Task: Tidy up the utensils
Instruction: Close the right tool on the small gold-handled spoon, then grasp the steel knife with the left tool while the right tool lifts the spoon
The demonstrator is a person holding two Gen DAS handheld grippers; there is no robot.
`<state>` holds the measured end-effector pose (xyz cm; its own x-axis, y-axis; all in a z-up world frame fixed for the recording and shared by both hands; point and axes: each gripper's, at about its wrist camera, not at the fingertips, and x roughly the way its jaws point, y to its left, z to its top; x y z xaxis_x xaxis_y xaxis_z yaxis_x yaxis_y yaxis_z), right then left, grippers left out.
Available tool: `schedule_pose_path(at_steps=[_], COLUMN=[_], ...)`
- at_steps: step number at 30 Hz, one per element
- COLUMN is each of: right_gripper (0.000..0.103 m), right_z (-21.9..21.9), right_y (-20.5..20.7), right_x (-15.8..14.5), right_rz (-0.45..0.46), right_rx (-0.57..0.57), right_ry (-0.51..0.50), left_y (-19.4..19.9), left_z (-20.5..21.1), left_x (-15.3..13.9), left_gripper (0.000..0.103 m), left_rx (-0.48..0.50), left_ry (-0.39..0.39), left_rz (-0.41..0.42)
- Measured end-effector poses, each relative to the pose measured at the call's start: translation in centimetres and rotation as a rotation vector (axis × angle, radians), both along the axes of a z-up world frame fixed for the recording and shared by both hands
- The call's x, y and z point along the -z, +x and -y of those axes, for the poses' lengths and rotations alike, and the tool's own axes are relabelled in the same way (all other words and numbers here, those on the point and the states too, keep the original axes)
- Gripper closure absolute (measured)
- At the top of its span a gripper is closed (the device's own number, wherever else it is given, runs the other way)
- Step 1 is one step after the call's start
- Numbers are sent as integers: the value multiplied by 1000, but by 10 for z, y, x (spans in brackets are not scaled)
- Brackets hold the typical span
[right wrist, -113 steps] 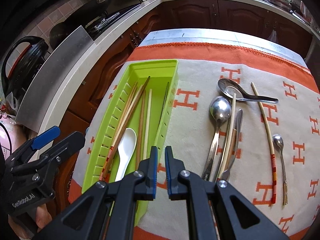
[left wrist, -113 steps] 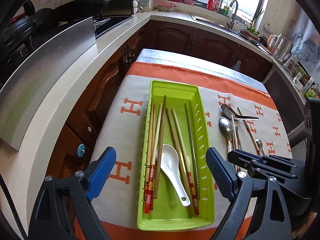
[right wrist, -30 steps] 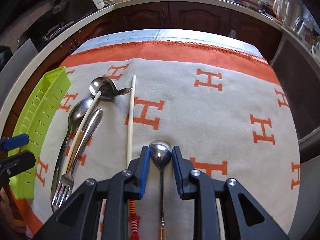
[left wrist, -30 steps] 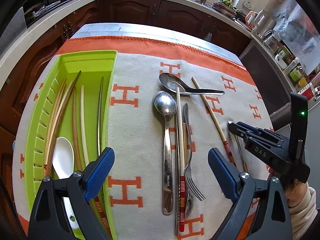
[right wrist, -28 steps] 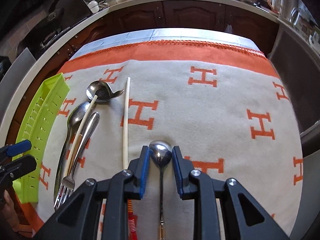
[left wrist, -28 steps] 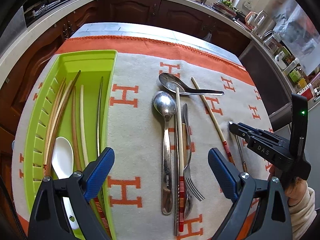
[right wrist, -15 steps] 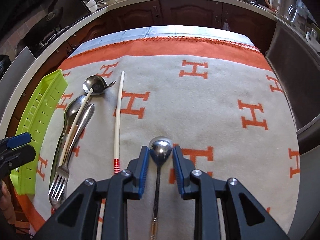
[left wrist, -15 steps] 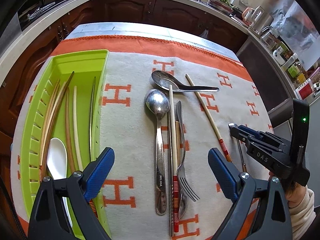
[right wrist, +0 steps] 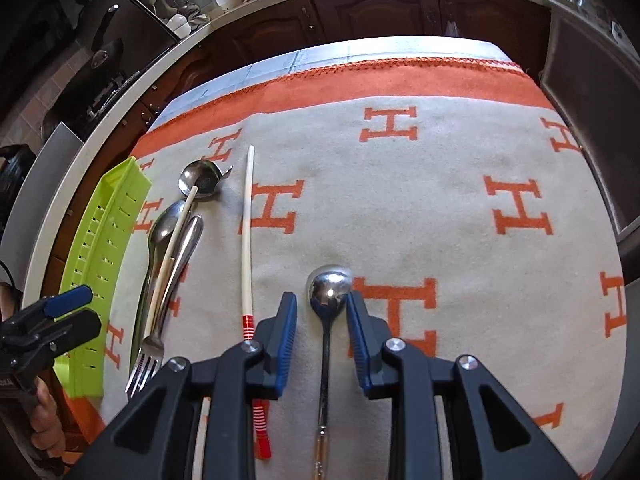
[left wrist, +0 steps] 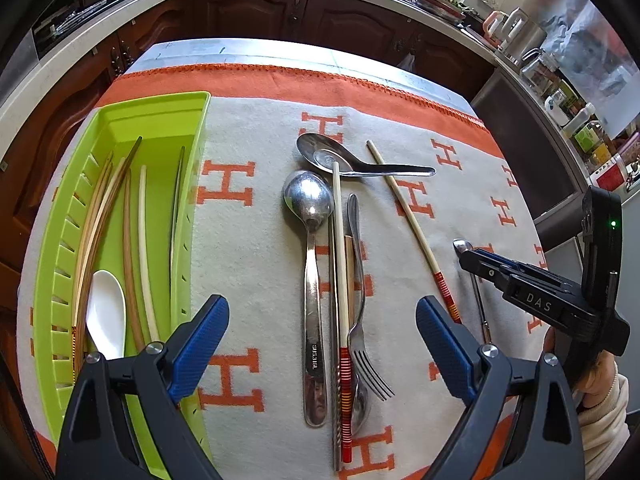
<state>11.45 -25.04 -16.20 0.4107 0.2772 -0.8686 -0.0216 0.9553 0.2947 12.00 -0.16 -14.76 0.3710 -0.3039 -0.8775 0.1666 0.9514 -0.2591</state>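
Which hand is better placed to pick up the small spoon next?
Right. The right gripper already straddles the small spoon, one finger on each side of its neck, not pressing yet. The left gripper hangs open over the fork and big spoon.

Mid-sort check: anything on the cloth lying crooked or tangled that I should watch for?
Yes. A chopstick lies across the bowl of a sideways spoon and along the fork and large spoon, a bunched pile outside the green tray.

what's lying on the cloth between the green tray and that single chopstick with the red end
In the left wrist view, between the green tray and the lone chopstick lie two steel spoons, another chopstick and a fork, bunched together.
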Motion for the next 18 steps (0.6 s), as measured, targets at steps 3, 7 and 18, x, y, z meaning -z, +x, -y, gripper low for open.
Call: schedule_pose_path(at_steps=[3,7,18], right_gripper=[85,90,101], right_z=[-3,-12,-49], right_y=[3,3,-10], right_x=[-1,-3,-10], right_rz=[-22,-13,114], right_rx=[0,-26,-124], right_ry=[-27,-54,-234], left_y=[0,0,0], left_z=[2,2,0], left_x=[2,1,3], left_gripper=[9,9,9], left_rx=[1,1,-2], left_ry=[-8,-5,-8], left_rz=[-8,-2,-10])
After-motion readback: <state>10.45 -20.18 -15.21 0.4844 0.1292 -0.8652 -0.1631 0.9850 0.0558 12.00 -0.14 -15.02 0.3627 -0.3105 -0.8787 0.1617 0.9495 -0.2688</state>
